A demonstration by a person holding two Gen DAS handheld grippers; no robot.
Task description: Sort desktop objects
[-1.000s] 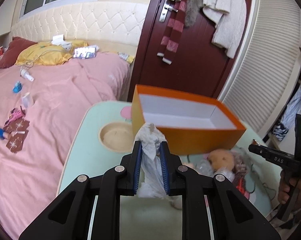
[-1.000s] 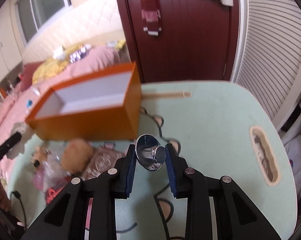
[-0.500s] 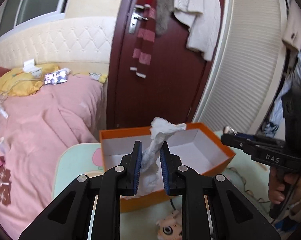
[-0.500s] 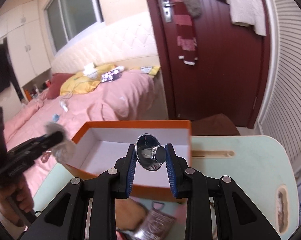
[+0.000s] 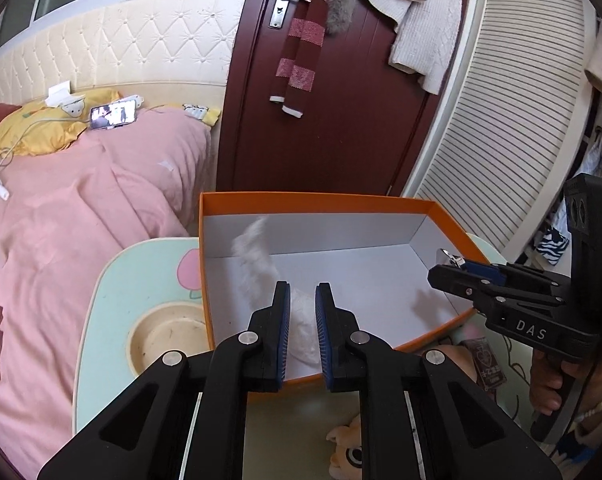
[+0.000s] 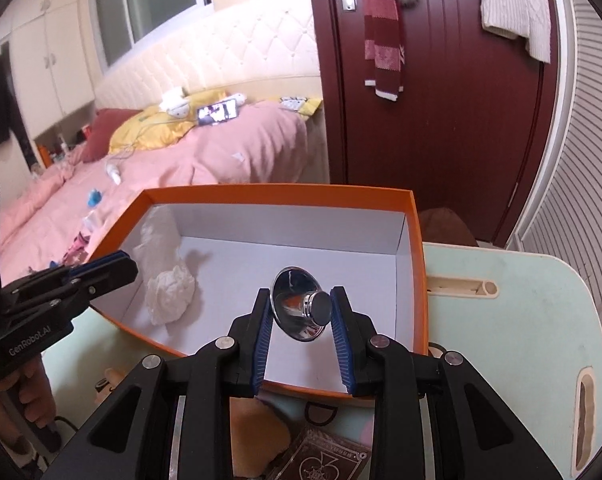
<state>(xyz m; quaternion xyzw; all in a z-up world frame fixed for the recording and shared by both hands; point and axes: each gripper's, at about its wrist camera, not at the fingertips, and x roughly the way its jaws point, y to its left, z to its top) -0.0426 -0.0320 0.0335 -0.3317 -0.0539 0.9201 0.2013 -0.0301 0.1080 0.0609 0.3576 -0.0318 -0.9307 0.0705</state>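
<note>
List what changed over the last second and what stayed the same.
The left gripper opened and let go of the crumpled tissue, which now lies in the orange box. Both grippers moved up over the box. The right gripper still clamps the shiny metal piece.

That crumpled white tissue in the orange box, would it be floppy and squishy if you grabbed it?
Probably, yes. The crumpled white tissue lies in soft wrinkled folds, so it would likely squash and droop. It looks very light, and a nudge might slide it across the orange box floor. It seems unlikely to roll.
</note>
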